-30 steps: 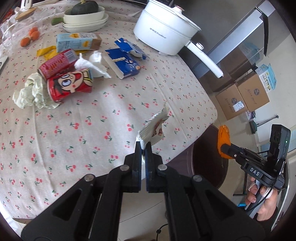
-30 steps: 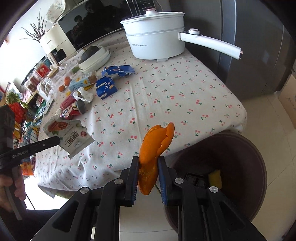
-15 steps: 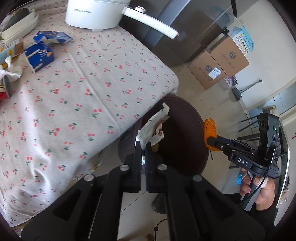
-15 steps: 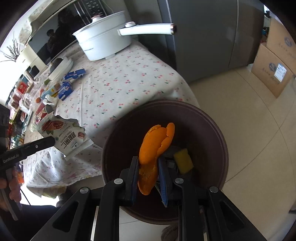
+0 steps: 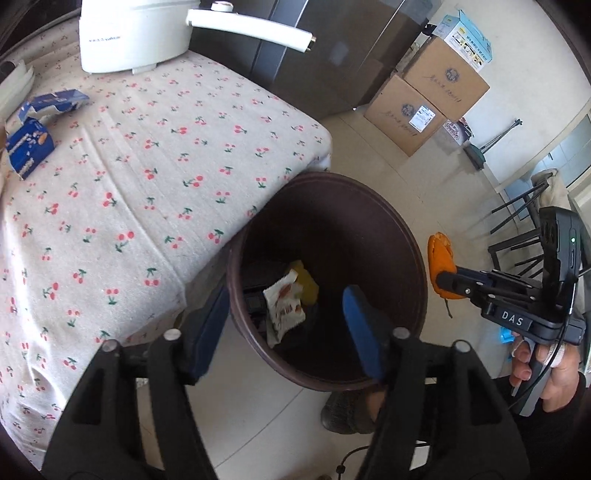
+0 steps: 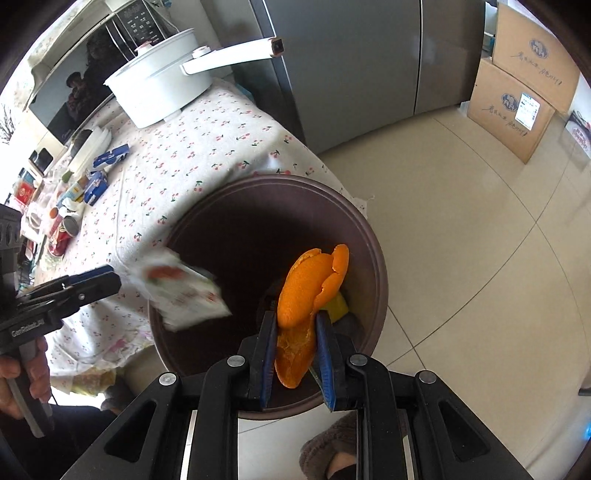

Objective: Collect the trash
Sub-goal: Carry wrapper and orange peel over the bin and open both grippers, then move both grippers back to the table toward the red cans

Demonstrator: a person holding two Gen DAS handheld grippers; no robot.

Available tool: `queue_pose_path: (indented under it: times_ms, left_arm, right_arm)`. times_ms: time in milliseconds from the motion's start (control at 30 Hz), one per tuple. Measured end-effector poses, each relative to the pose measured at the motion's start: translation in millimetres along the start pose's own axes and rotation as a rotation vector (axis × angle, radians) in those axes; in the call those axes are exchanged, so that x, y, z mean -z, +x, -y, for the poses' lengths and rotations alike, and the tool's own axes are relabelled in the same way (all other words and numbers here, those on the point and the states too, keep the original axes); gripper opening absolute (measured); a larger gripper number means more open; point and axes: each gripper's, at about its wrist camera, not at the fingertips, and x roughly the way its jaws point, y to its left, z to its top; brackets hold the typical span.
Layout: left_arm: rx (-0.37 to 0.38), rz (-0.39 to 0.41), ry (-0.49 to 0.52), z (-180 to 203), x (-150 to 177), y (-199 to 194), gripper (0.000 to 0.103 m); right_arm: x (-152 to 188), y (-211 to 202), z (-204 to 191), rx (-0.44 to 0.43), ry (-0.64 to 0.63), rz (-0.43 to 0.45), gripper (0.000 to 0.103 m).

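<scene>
Below, the cherry-print tablecloth [image 5: 147, 177] covered the table to its near corner, and the dark round bin [image 5: 406, 229] stood on the floor tiles [image 6: 480, 258] with its rim tucked against that corner. Bare tiles ran clear past the bin to the stacked cardboard boxes [image 6: 517, 92]. At the table's far edge sat the white pot [image 5: 125, 33], its handle jutting beyond the cloth; torn blue cartons [image 5: 29, 144] lay near the left edge.

Over the bin, the left gripper [image 5: 286, 328] had just been opening, its fingers spread with nothing between them. Its own view showed the snack wrapper [image 5: 284, 306] down inside the bin beside a yellow scrap; the right wrist view caught that wrapper [image 6: 184, 291] blurred, just off the left fingertips. The right gripper [image 6: 295, 354] pinched the orange peel [image 6: 306, 288] above the bin's mouth.
</scene>
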Motion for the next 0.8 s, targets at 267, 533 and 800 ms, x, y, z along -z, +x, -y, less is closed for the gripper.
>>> queue_pose_path:
  times_ms: [267,533,800]
  left_arm:
    - [-0.16,0.049,0.04,-21,6,-26,0.082]
    - [-0.21,0.064,-0.027,-55,17,-49,0.085]
    - [-0.283,0.111,-0.092,-88,29,-79,0.096]
  right_arm:
    - [-6,6,-16,-0.003,-0.036,-0.007,0.022]
    - [-12,16,-50,-0.01,-0.082,-0.023,0.028]
    - [-20,16,-82,-0.014,-0.09,0.002,0.062]
